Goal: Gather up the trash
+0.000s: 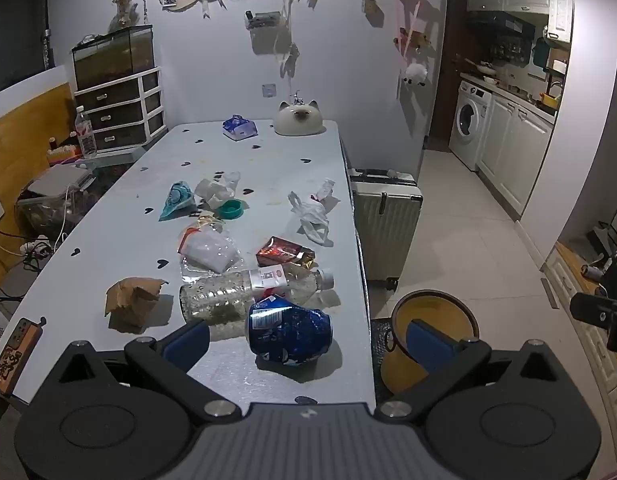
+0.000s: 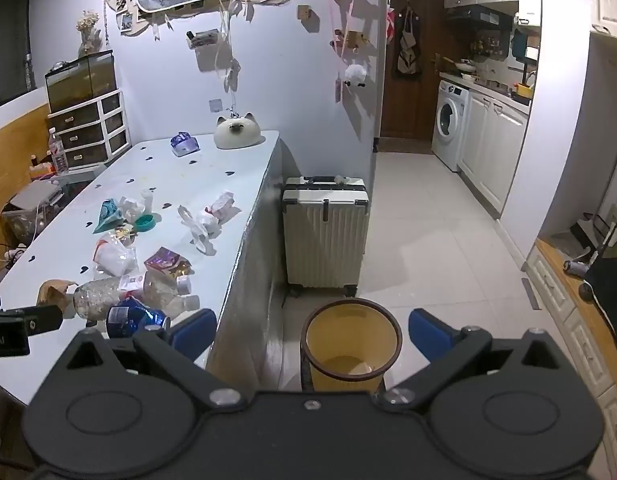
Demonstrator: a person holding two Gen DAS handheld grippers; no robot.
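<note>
Pale, heart-dotted surface (image 1: 120,216) runs along a white wall, littered with trash. Above its near end the left hand-held gripper (image 1: 308,334) is spread wide and holds nothing; a crushed blue can (image 1: 290,334) lies on the surface between its fingers, not touching either. Just behind the can lies a clear bottle (image 1: 244,292) on its side, with torn cardboard (image 1: 132,300) to its left and a red wrapper (image 1: 284,252) beyond. The right hand-held gripper (image 2: 313,332) is released too, wide and empty, hanging over a yellow bin (image 2: 350,344) that stands on the floor beside the surface's edge. A suitcase (image 2: 324,232) stands behind the bin.
</note>
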